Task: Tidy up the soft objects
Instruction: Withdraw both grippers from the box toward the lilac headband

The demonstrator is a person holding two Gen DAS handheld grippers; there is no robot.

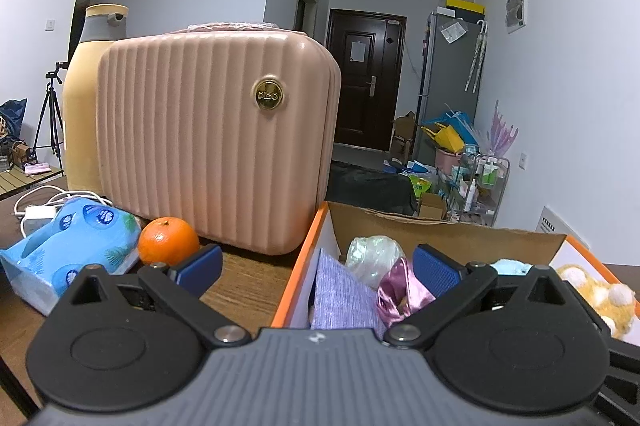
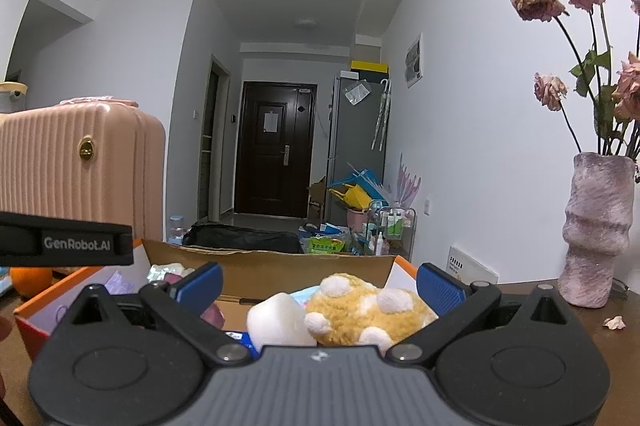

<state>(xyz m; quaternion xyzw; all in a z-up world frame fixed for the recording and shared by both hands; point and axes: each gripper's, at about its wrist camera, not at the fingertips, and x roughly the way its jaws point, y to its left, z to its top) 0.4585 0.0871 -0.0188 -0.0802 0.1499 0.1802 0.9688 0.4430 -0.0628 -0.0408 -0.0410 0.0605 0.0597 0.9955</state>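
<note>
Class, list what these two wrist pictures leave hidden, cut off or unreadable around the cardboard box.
- Box floor: both views, covered by the soft things and the claw bodies.
- Plush toy: lower half hidden by the right claw; left view cuts it at the edge.
- Purple cloth: bottom hidden behind the left claw.
- Suitcase badge lettering: blurred.
- Orange: right view, mostly behind the other claw's arm.

A dark wood tabletop (image 1: pixel 248 278) carries a pink case (image 1: pixel 216 142), an orange (image 1: pixel 168 241), a blue tissue pack (image 1: pixel 68 246), a white charger (image 1: pixel 38 215), an open cardboard box (image 1: pixel 440 230) and a purple vase (image 2: pixel 596 226).
</note>
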